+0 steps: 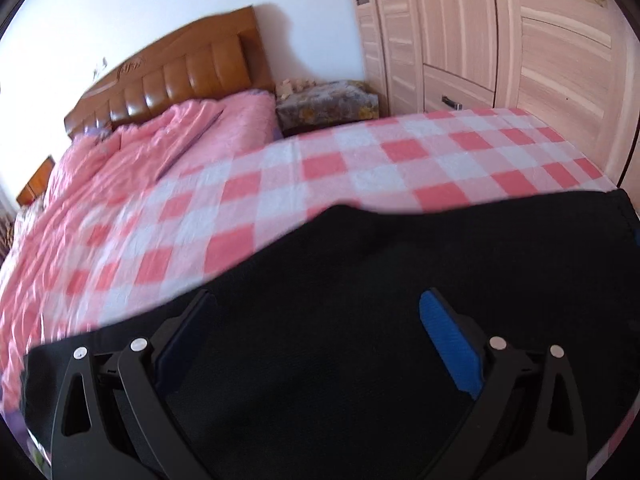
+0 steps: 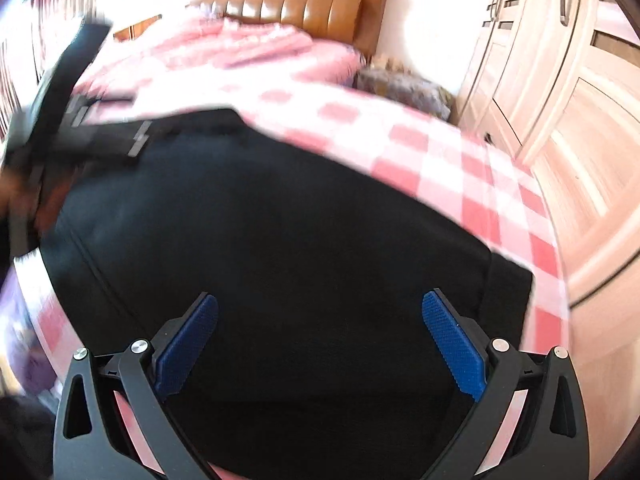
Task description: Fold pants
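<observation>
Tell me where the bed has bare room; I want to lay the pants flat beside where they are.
Free: checked sheet between the black pants and the pink quilt, out to the wardrobe-side edge. Crowded: the quilt by the headboard, and under both open grippers.

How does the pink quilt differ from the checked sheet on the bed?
The plain pink quilt is one colour; the pink-and-white checked sheet has squares. The quilt lies rumpled by the brown padded headboard; the sheet lies flat under the black pants. Both are pink bedding on one bed.
</observation>
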A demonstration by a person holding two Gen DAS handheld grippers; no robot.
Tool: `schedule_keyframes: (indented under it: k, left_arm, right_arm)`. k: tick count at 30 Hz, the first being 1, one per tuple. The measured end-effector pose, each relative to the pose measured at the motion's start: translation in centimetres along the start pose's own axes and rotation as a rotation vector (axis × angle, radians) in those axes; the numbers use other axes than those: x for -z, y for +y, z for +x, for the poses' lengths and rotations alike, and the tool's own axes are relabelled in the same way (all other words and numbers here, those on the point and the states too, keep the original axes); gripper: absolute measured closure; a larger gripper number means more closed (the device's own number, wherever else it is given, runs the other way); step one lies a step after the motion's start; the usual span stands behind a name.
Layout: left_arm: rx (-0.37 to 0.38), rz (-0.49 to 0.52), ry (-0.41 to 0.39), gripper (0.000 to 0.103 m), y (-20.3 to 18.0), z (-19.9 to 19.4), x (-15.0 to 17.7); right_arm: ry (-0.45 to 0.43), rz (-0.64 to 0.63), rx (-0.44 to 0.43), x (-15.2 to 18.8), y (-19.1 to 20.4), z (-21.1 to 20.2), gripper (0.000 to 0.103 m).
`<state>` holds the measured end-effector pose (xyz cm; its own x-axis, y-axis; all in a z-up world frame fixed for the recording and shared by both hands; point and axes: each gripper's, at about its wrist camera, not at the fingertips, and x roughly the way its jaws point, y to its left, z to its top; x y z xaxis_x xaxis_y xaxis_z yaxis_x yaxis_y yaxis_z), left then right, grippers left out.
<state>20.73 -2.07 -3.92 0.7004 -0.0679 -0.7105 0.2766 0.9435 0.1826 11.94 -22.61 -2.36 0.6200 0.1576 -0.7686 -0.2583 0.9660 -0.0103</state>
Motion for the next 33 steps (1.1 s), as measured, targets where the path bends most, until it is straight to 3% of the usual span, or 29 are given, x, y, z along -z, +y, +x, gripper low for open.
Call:
schedule_keyframes:
  k: [4, 7, 10, 13, 16, 18, 21, 23, 26, 28, 30, 33]
  left_arm:
    - [-0.068, -0.04, 0.061, 0.002, 2.9, -0.4, 4.2]
    - [-0.075, -0.107, 0.097, 0.002, 5.2, -0.4, 6.3]
    - [-0.044, -0.177, 0.128, 0.002, 7.2, -0.6, 8.2]
    - [-0.018, -0.226, 0.132, 0.002, 8.8, -1.3, 9.8]
    - [-0.026, -0.267, 0.105, 0.002, 10.3, -3.5, 11.2]
    - [-0.029, -0.309, 0.074, 0.002, 11.9, -5.0, 12.2]
    - [-0.028, -0.391, 0.072, 0.002, 13.9, -6.0, 14.4]
    - [-0.047, -0.401, 0.098, 0.002, 14.3, -5.8, 15.3]
    - [-0.059, -0.357, 0.076, 0.002, 13.9, -6.1, 15.9]
    - [-0.051, -0.366, 0.083, 0.002, 13.9, -6.2, 16.0]
    - [-0.048, -0.363, 0.094, 0.002, 13.8, -6.1, 15.9]
    - [-0.047, -0.351, 0.092, 0.001, 13.7, -6.1, 16.0]
  right_arm:
    - [0.03, 0.0, -0.039, -2.8, 2.1, 3.2, 0.005]
    - [0.079, -0.05, -0.048, -4.0, 4.2, 5.6, 0.005]
    - [0.16, -0.102, 0.008, -2.2, 5.0, 6.3, 0.005]
    - [0.161, -0.021, -0.06, -1.6, 3.3, 6.5, 0.005]
    - [0.167, 0.037, 0.041, -2.3, 3.3, 5.3, 0.005]
    - [0.113, 0.057, -0.021, -3.9, 4.6, 4.4, 0.005]
    - [0.067, 0.019, -0.191, -7.1, 9.3, 5.0, 0.005]
    - [0.074, -0.033, -0.254, -9.0, 13.1, 6.6, 0.005]
    - [0.11, -0.138, -0.309, -11.6, 20.6, 10.1, 0.005]
    - [0.146, -0.207, -0.31, -12.1, 23.8, 11.8, 0.005]
    - [0.208, -0.273, -0.223, -12.4, 26.1, 14.7, 0.005]
    - [0.157, -0.264, -0.208, -13.8, 26.7, 15.9, 0.004]
